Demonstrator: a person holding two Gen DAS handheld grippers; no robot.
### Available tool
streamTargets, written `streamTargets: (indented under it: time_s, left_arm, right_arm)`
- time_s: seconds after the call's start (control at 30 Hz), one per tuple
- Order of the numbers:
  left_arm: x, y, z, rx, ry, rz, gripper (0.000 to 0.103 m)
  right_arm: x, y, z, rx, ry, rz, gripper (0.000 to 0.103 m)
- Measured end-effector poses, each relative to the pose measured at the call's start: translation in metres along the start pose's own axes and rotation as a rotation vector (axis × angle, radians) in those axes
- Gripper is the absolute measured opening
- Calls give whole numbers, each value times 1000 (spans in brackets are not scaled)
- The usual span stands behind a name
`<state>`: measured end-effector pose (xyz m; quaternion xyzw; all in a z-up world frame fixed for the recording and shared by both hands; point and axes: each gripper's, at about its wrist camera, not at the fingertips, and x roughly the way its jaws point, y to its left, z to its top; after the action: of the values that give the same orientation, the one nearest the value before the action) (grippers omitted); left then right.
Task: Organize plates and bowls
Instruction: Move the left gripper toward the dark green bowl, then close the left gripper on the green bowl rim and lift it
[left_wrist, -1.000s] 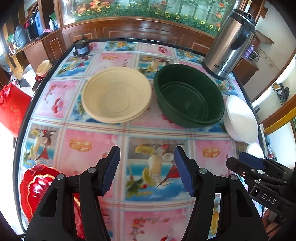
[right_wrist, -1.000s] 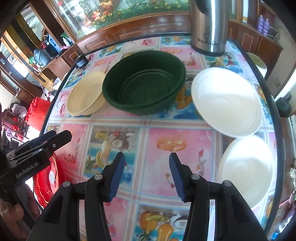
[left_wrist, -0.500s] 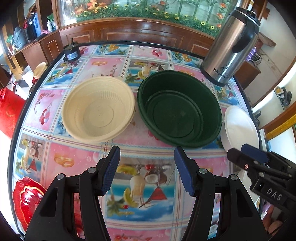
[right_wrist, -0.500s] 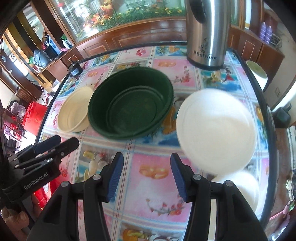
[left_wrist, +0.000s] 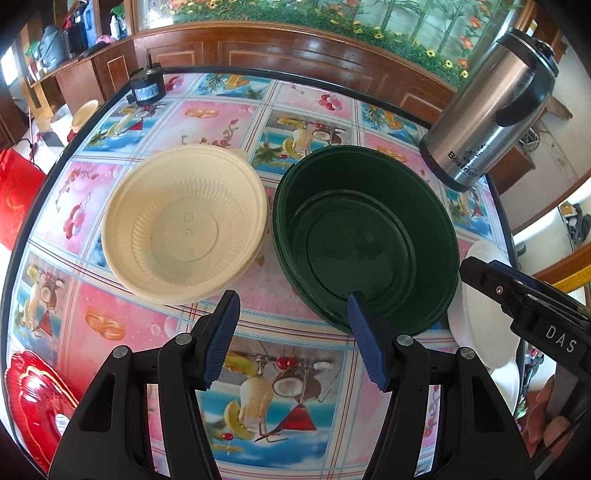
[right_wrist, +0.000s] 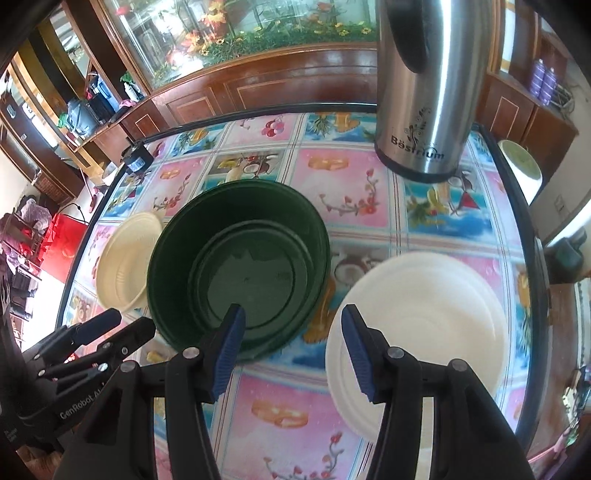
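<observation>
A cream ribbed bowl (left_wrist: 184, 225) and a deeper dark green bowl (left_wrist: 365, 240) sit side by side on the fruit-print tablecloth. My left gripper (left_wrist: 291, 310) hangs open over the cloth just in front of them, holding nothing, its right finger at the green bowl's near rim. In the right wrist view the green bowl (right_wrist: 240, 258) lies left of a white plate (right_wrist: 424, 314), and the cream bowl (right_wrist: 125, 262) is further left. My right gripper (right_wrist: 291, 317) is open and empty above the gap between green bowl and white plate. A red plate (left_wrist: 33, 398) lies at the near left.
A steel kettle (right_wrist: 421, 92) stands at the back right of the round table, whose black edge (left_wrist: 22, 236) curves close on the left. A small black device (left_wrist: 146, 86) sits at the far left rim. A second white plate (left_wrist: 506, 380) lies near the right edge.
Both grippers have moved forward over the table toward the bowls, which now appear larger and closer. The right gripper's fingers stand slightly wider apart.
</observation>
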<state>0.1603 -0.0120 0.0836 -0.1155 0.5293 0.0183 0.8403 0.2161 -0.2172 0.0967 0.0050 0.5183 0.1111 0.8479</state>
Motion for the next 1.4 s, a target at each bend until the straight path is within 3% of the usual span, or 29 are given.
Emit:
streamTargets:
  time_s: [0.53,1.2,1.23,1.33,1.4]
  left_arm:
    - [19,-12,8,-25,28,-3,61]
    - [43,-20,10,-82,82,14,61]
    - [44,-20,10,-85,85,14,61]
    - [47,-22,11,-84,91,10,61]
    - [48,-23,11,-77,91,6,61]
  right_arm:
    - [18,-15,33,-16,3,1,55]
    - [79,-22,66,-95,108,28,54]
    - [79,-22,66,-93,110,35,53]
    - [80,-22,65,-83,117,50,20]
    - [78,-22,64,-78,118,60,14]
